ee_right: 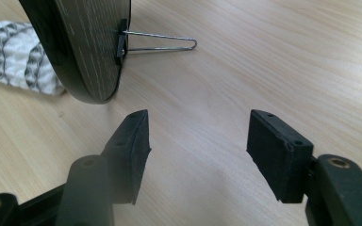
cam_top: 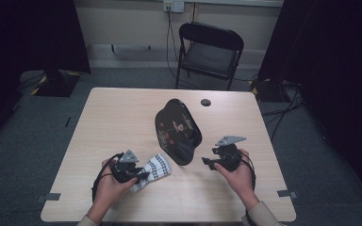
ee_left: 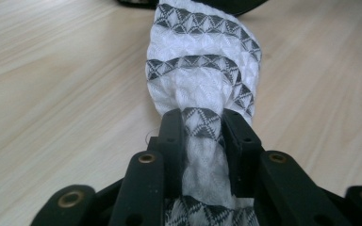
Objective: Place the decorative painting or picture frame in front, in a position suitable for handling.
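A white cloth (cam_top: 157,166) with grey triangle bands lies bunched on the wooden table (cam_top: 118,117), near its front left. My left gripper (cam_top: 143,175) is shut on one end of it; in the left gripper view the jaws (ee_left: 202,129) pinch the gathered cloth (ee_left: 202,70). Just beyond the cloth a black oval plate (cam_top: 176,129) with a floral picture stands tilted. My right gripper (cam_top: 208,163) stands open beside the plate's lower right edge with nothing between its jaws (ee_right: 198,141). The right gripper view shows the plate's dark back (ee_right: 82,47), a wire stand (ee_right: 165,40) behind it, and the cloth (ee_right: 14,54).
A small black round object (cam_top: 206,102) lies near the table's far edge. A black folding chair (cam_top: 209,52) stands behind the table. Cables run along the floor at the right.
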`<state>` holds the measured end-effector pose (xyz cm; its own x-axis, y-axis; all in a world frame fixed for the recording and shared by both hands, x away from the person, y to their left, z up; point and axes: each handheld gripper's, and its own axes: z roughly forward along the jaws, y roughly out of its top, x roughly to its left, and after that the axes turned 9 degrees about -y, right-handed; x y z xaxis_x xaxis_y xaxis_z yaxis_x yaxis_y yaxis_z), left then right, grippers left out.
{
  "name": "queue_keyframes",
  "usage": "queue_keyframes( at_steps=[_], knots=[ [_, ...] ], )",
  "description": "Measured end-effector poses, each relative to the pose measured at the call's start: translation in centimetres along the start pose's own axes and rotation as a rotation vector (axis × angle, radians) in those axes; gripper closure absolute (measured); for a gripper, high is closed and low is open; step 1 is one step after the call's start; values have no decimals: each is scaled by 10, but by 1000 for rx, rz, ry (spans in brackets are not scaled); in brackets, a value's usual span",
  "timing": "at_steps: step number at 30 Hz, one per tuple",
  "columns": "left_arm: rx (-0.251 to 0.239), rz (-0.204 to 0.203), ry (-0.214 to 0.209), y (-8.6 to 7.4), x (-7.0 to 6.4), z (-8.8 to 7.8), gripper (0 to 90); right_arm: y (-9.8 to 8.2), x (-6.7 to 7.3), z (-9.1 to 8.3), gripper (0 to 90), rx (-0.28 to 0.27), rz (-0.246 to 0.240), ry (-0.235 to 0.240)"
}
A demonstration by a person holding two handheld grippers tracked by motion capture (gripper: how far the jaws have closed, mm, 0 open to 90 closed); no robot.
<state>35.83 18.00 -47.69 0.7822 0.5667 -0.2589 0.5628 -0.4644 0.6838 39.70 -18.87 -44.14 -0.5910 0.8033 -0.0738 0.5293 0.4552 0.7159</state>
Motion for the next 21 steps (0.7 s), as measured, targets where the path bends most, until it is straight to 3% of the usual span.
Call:
queue_keyframes(
  at_steps=[4, 9, 12, 15, 19, 21],
  knots=[
    [-30, 1, -4, 3, 0, -5, 642, 1, 1, 0, 401, 0, 0, -1],
    [-32, 96, -10, 16, -11, 1, 550, 1, 2, 0, 400, 3, -4, -1],
    [-44, 118, 13, 21, -12, 2, 467, 1, 2, -2, 399, -1, 1, -3],
    [-53, 118, -10, 22, -13, 4, 455, 2, 3, -3, 399, -3, -4, -5],
    [-19, 150, -43, 25, -23, 19, 412, 3, 2, -4, 399, -5, -3, -8],
    [45, 179, -28, 24, -25, 30, 394, 3, 2, -5, 398, -7, -1, -9]
  ],
)
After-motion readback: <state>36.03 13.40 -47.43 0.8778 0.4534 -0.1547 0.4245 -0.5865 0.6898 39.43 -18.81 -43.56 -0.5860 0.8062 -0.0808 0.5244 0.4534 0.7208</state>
